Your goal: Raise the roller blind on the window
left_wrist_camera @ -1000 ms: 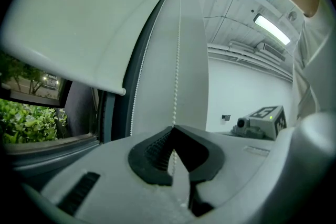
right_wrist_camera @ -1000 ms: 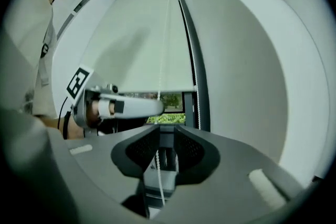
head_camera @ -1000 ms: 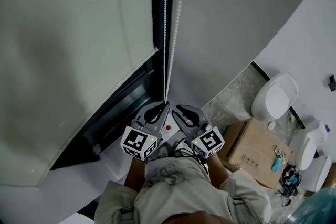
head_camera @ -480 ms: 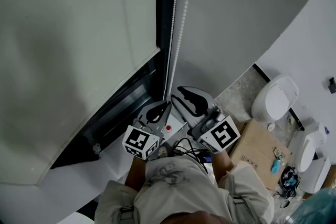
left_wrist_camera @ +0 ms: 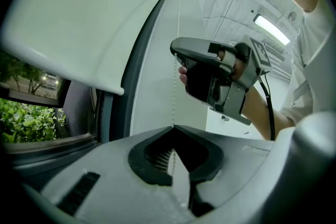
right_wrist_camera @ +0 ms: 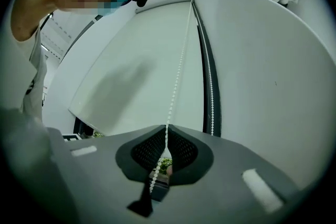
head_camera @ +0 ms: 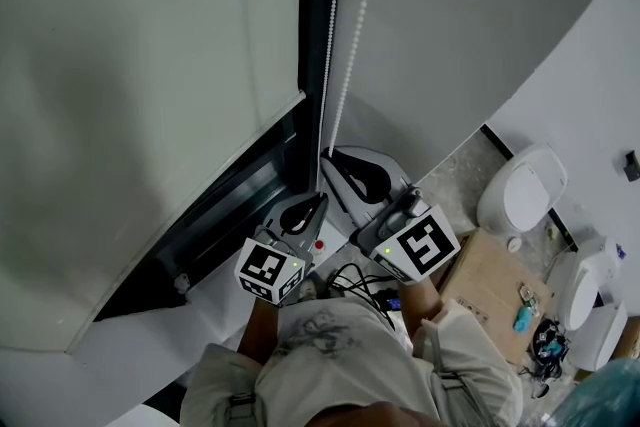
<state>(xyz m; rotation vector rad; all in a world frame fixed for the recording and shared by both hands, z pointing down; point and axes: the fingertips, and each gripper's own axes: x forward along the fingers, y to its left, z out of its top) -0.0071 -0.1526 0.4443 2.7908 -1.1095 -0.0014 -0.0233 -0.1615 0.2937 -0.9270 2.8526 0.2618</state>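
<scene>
The pale roller blind (head_camera: 150,95) hangs over the window, its bottom bar (left_wrist_camera: 79,78) partway down the glass. A white bead chain (head_camera: 333,45) runs down beside the dark frame, and a second strand (head_camera: 365,25) hangs to its right. My left gripper (head_camera: 320,200) is shut on the chain (left_wrist_camera: 174,92), which runs in at its tips. Just above it, my right gripper (head_camera: 326,158) has just been closing. The chain (right_wrist_camera: 178,76) passes between its tips, and they pinch it. In the left gripper view the right gripper (left_wrist_camera: 215,78) is held up beside the chain.
A dark window frame (head_camera: 240,195) runs along the sill below the blind, and green plants (left_wrist_camera: 26,118) show outside. A grey wall (head_camera: 470,5) fills the right. On the floor stand a cardboard box (head_camera: 490,285) and white fixtures (head_camera: 520,185).
My right gripper rose along the chain from beside the left gripper, opened wide on the way, and has closed on the chain higher up. The left gripper stayed put.
</scene>
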